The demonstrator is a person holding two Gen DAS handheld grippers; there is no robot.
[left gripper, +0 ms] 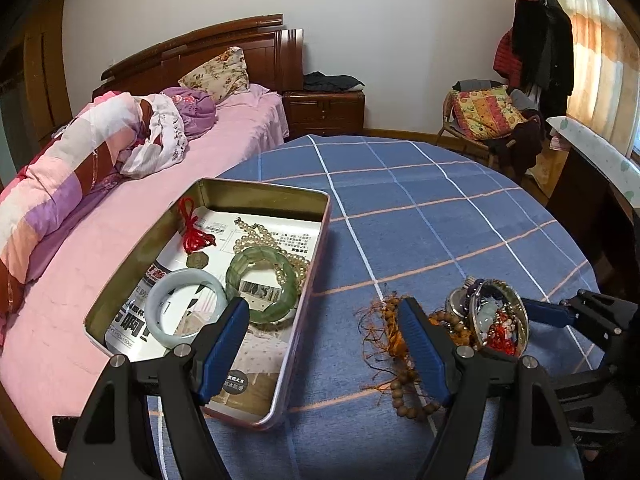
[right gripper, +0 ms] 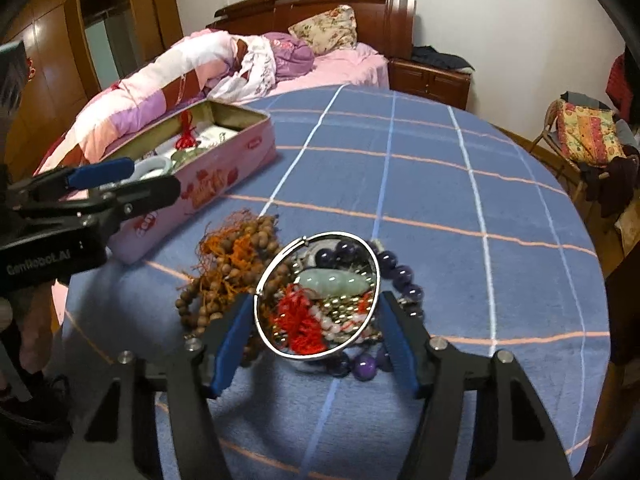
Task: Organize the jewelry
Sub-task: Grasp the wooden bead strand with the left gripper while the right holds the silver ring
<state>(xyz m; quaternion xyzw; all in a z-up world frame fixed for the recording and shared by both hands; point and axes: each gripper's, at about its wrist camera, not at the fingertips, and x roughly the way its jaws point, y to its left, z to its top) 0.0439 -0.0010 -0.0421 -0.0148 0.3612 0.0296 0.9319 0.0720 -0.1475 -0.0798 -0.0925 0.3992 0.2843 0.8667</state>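
Observation:
A pink tin box (left gripper: 308, 280) (right gripper: 224, 176) lies on the blue checked table. It holds a white bangle (left gripper: 185, 307), a green bangle (left gripper: 262, 286), a pearl necklace (left gripper: 262, 240) and a red knot cord (left gripper: 194, 234). My left gripper (left gripper: 324, 354) is open and empty beside the box's near right corner. My right gripper (right gripper: 316, 334) is shut on a thin silver bangle (right gripper: 362, 246) (left gripper: 476, 312), held just above a pile with brown wooden beads (right gripper: 236, 264) (left gripper: 404, 392), purple beads (right gripper: 400, 274) and a jade pendant (right gripper: 332, 282).
A bed with pink bedding (left gripper: 132, 216) lies left of the table. A wooden nightstand (left gripper: 324, 110) stands at the back wall. A chair with a cushion (left gripper: 486, 114) and hanging clothes (left gripper: 540, 40) stand at the back right.

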